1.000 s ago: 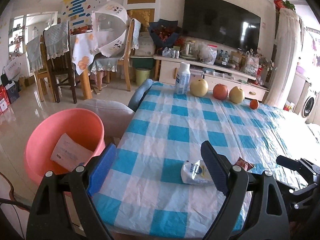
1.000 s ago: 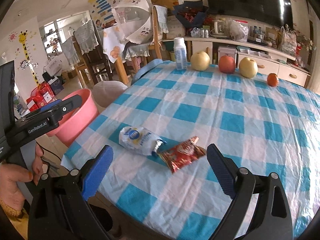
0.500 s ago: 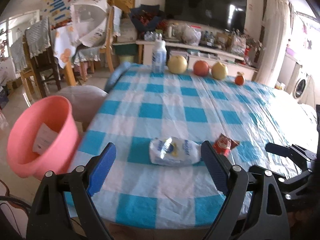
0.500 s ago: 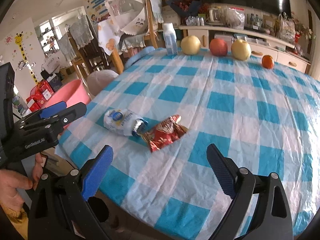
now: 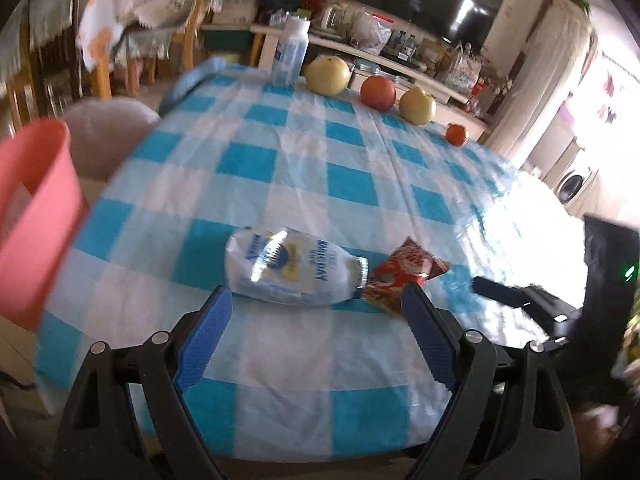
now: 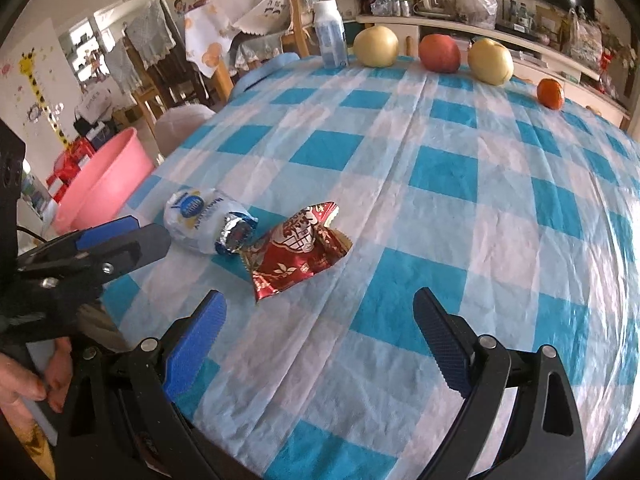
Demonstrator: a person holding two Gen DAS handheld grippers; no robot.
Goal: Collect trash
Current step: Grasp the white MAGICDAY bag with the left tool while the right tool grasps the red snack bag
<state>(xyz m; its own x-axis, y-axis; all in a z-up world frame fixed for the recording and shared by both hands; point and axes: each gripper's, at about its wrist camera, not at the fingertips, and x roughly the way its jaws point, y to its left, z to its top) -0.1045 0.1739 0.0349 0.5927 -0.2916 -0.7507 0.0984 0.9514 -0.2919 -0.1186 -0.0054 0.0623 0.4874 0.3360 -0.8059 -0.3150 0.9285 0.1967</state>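
A crumpled white and blue wrapper (image 5: 294, 270) (image 6: 204, 220) lies on the blue checked tablecloth (image 5: 320, 168) near its front edge. A red foil wrapper (image 5: 400, 274) (image 6: 298, 248) touches its right end. My left gripper (image 5: 316, 304) is open just in front of the white wrapper, with nothing between its blue pads. My right gripper (image 6: 318, 308) is open too, a little short of the red wrapper and empty. The left gripper's fingers (image 6: 120, 236) show in the right wrist view, close to the white wrapper.
A pink tub (image 5: 28, 216) (image 6: 104, 180) stands off the table's left edge, beside a pale stool (image 5: 108, 136). At the far edge stand a white bottle (image 5: 290, 54), a row of fruit (image 5: 376, 92) and a small orange (image 5: 456, 135). Chairs and a TV cabinet lie behind.
Both grippers have come down and forward toward the wrappers, which now sit larger and closer. The left view has swung right, pushing the pink tub to its left edge. Both stayed open.
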